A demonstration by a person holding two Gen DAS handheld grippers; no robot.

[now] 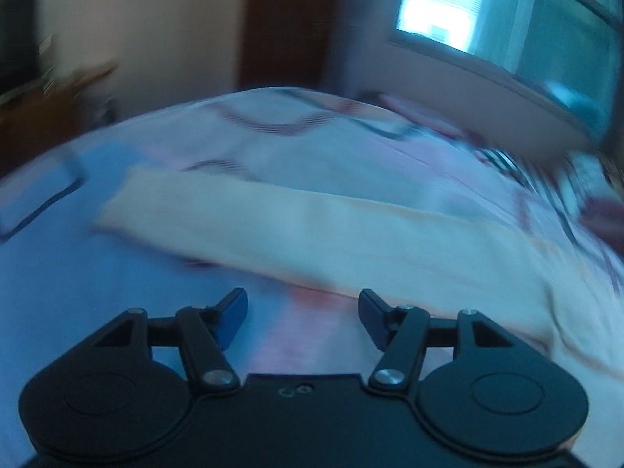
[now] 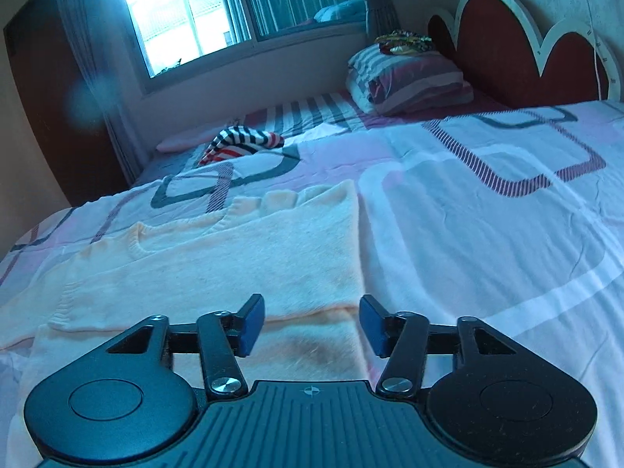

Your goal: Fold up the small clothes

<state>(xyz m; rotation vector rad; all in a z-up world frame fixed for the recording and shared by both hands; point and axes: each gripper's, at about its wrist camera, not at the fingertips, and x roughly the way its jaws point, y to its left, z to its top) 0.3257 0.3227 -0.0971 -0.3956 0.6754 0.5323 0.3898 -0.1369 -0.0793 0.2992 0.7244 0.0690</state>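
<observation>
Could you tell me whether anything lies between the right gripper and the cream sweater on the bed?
Nothing visible does. The right gripper is open directly over the near edge of the cream sweater, which lies flat on the bedspread; the striped garment sits well beyond it.

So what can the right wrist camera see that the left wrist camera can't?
Only the right wrist view shows the red scalloped headboard, the striped pillow with a colourful bundle on top, and a striped garment lying further up the bed.

Only the left wrist view, which is blurred, shows a dark brown door-like panel and brown furniture at the left.

Both show the cream sweater on the patterned bedspread, a bright window, and an open tool with blue pads holding nothing.
</observation>
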